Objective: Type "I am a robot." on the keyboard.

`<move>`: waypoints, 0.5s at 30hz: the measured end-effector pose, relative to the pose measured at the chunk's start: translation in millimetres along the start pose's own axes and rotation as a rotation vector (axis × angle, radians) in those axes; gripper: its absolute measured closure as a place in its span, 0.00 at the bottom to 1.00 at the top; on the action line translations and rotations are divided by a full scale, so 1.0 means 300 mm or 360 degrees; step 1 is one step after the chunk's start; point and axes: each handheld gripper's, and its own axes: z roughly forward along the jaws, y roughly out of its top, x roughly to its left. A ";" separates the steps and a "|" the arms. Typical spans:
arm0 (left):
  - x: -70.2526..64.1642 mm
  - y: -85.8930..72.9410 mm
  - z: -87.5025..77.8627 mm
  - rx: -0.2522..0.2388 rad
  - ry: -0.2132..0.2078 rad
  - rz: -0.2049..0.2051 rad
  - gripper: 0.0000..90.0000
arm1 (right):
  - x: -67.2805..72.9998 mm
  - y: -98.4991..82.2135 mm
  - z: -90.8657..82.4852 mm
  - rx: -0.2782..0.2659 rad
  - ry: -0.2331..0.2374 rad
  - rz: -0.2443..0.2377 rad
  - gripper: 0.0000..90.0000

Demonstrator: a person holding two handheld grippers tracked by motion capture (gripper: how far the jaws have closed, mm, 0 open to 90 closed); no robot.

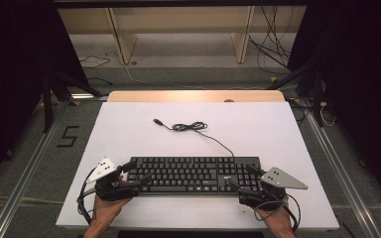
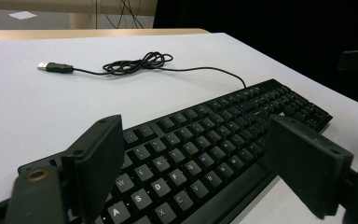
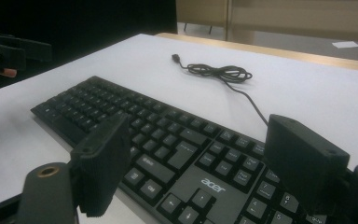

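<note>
A black keyboard lies near the front of the white table. Its thin black cable runs back to a loose coil and ends in a USB plug. My left gripper is at the keyboard's left end, open, its jaws standing wide over the letter keys. My right gripper is at the right end, open too, jaws spread above the keys by the logo. No pad visibly presses on the keyboard. In the gripper views the coil lies beyond the keyboard.
A wooden strip edges the table's far side. Behind it stand wooden shelf legs and loose floor cables. Dark stand legs flank the table, and a "5" is marked on the floor at left.
</note>
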 end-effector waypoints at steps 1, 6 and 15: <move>0.000 0.000 0.000 0.0000 0.0000 0.0000 0.22 | 0.000 0.001 0.001 0.0002 0.0002 0.0001 0.26; 0.000 0.000 0.000 0.0000 0.0002 -0.0001 0.22 | 0.001 0.005 0.008 0.0006 0.0010 0.0004 0.26; 0.002 -0.001 0.000 -0.0004 0.0009 -0.0008 0.22 | 0.006 0.039 0.039 0.0020 0.0032 0.0008 0.29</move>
